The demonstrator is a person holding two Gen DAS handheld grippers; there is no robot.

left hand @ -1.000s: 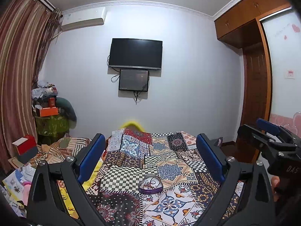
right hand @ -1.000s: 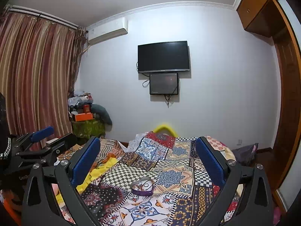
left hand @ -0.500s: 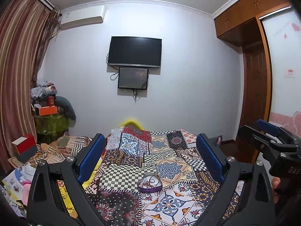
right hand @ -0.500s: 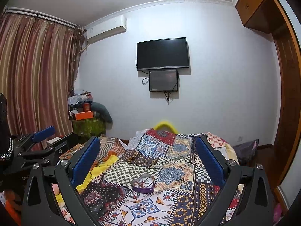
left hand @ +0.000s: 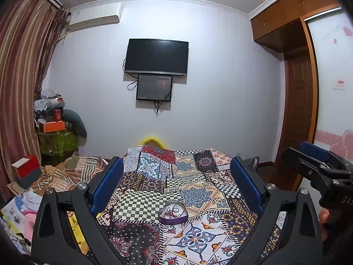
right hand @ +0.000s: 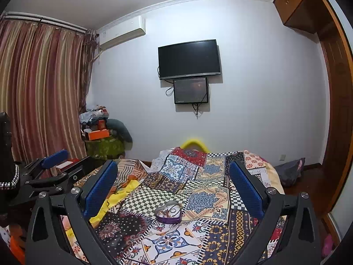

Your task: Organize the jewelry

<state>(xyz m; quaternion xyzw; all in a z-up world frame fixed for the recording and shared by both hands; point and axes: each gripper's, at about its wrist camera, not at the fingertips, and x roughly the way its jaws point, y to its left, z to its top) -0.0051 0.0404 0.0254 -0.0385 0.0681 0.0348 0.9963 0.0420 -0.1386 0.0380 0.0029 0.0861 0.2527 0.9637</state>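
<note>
**Bedroom, patchwork bed, heart-shaped jewelry box**

Bedroom interior: a pale wall ahead of both grippers carries a dark television [left hand: 156, 58] with a smaller dark screen [left hand: 154, 87] mounted just beneath it, cables hanging below. An air conditioner [left hand: 94, 17] sits high on the wall to the left, beside striped curtains [right hand: 42, 92]. A wooden wardrobe [left hand: 293, 44] stands to the right.

Surface: a bed covered by a patchwork quilt [left hand: 198, 196] of checkered and floral panels.

Item 1, heart-shaped jewelry box [left hand: 173, 212]: purple-sided, lid off, resting flat on the quilt. It lies ahead of the left gripper [left hand: 176, 190], between the lines of its two fingers and apart from both. Small pieces of jewelry lie tangled inside; individual pieces are too small to tell.

Item 2, left gripper: blue-padded fingers spread wide, holding nothing.

Item 3, right gripper [right hand: 174, 191]: fingers likewise spread wide, nothing between them; the box [right hand: 168, 212] lies ahead of it, slightly left of centre, well clear of the pads.

Item 4, clutter pile [left hand: 55, 128]: boxes and bundles stacked in the far left corner.
</note>
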